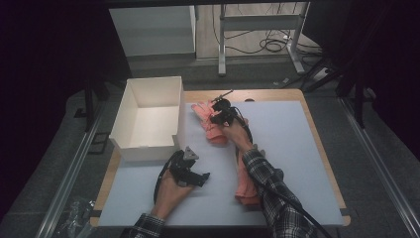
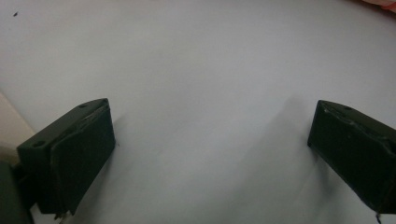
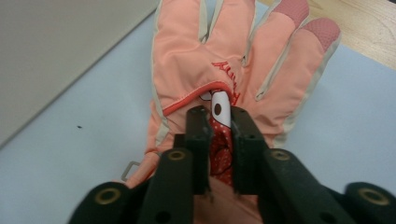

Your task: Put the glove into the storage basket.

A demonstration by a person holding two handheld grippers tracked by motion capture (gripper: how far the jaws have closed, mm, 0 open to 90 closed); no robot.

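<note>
Right gripper (image 3: 219, 140) clamped on thin fold of pink glove (image 3: 224, 60), glove flat on mat beneath it. Left gripper (image 1: 190, 174) apart, idle, near white box (image 1: 148, 114). Risk: shallow pinch slips on lift; glove snags box rim.

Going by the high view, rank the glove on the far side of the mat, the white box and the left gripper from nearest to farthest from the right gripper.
1. Far glove: clamped in the right gripper, near the mat's far edge.
2. White box: just left of that glove, at the table's far-left corner.
3. Left gripper: open, nearer the person, on the mat in front of the box.
</note>
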